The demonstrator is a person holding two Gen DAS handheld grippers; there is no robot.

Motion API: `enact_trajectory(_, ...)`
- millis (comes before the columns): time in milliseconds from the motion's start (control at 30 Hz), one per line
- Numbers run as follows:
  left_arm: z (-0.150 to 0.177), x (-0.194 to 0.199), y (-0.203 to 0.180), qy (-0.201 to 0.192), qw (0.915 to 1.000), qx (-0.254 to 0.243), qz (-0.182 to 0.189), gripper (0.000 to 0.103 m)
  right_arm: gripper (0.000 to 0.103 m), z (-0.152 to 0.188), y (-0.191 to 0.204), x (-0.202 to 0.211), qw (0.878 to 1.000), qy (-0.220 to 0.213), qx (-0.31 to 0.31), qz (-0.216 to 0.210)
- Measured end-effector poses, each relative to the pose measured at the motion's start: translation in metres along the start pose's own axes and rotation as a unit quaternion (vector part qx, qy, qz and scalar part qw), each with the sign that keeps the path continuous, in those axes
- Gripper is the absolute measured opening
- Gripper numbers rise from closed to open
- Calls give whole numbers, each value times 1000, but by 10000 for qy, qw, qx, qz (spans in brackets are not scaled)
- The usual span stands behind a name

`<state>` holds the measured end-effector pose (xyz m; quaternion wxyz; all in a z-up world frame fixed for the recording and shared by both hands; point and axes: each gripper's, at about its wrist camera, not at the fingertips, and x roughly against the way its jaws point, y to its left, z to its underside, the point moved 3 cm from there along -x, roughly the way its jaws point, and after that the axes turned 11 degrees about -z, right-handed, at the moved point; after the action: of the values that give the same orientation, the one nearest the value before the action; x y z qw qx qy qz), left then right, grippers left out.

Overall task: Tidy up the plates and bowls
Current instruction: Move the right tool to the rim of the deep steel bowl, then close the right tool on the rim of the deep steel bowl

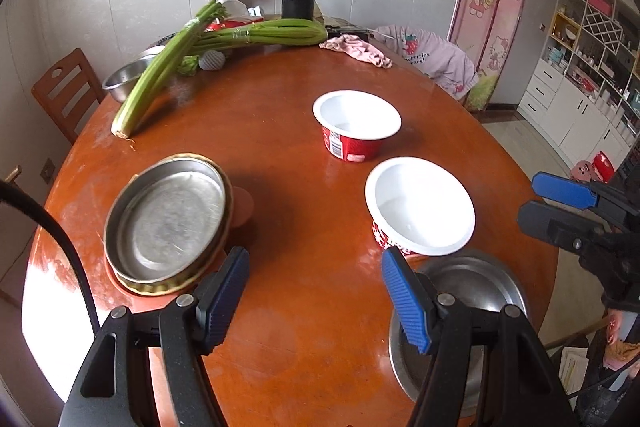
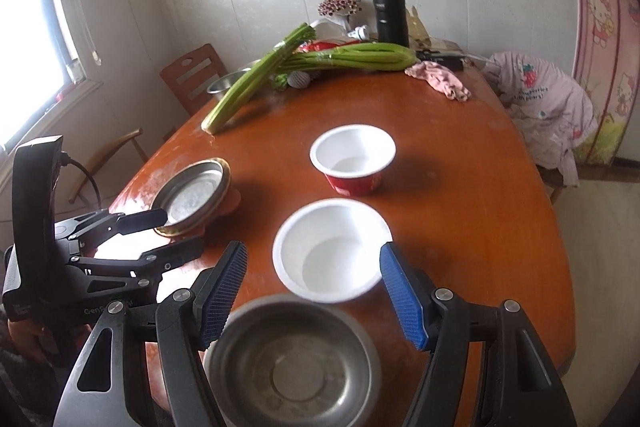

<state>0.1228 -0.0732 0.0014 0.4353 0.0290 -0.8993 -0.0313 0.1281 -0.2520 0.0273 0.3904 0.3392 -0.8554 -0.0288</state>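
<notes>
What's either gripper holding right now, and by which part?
Nothing. The left gripper and right gripper are both open with nothing between the fingers, above the table. The steel bowl sits below the right one, ungripped.

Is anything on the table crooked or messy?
Yes. The steel plate sits tilted in the gold-rimmed dish, not nested flat. A pink cloth lies crumpled near the celery.

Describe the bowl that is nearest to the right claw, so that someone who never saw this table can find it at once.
On the round orange-brown wooden table, look at the near edge, below two white paper bowls with red outsides. There sits a steel bowl, directly under the open right claw. Unlike its neighbours it is bare grey metal and deeper than the stacked metal plates on the left.
</notes>
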Motion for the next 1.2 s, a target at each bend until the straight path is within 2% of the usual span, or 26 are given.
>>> enact_trajectory(267, 17, -8, -21, 213, 9994, -168, 193, 68, 70, 35, -7, 4, 9997, 190, -21, 145)
enact_trajectory(567, 39, -20, -42, 549, 9970, -379, 382, 68, 70, 72, -16, -9, 9980, 605, -142, 151)
enact_trajectory(900, 50, -26, -61, 729, 9945, -609, 445, 68, 69, 88, -21, -12, 9973, 693, -106, 231)
enact_trajectory(1200, 52, -38, -67, 884, 9927, -598, 560, 68, 61, 96, -14, -20, 9959, 872, 64, 211)
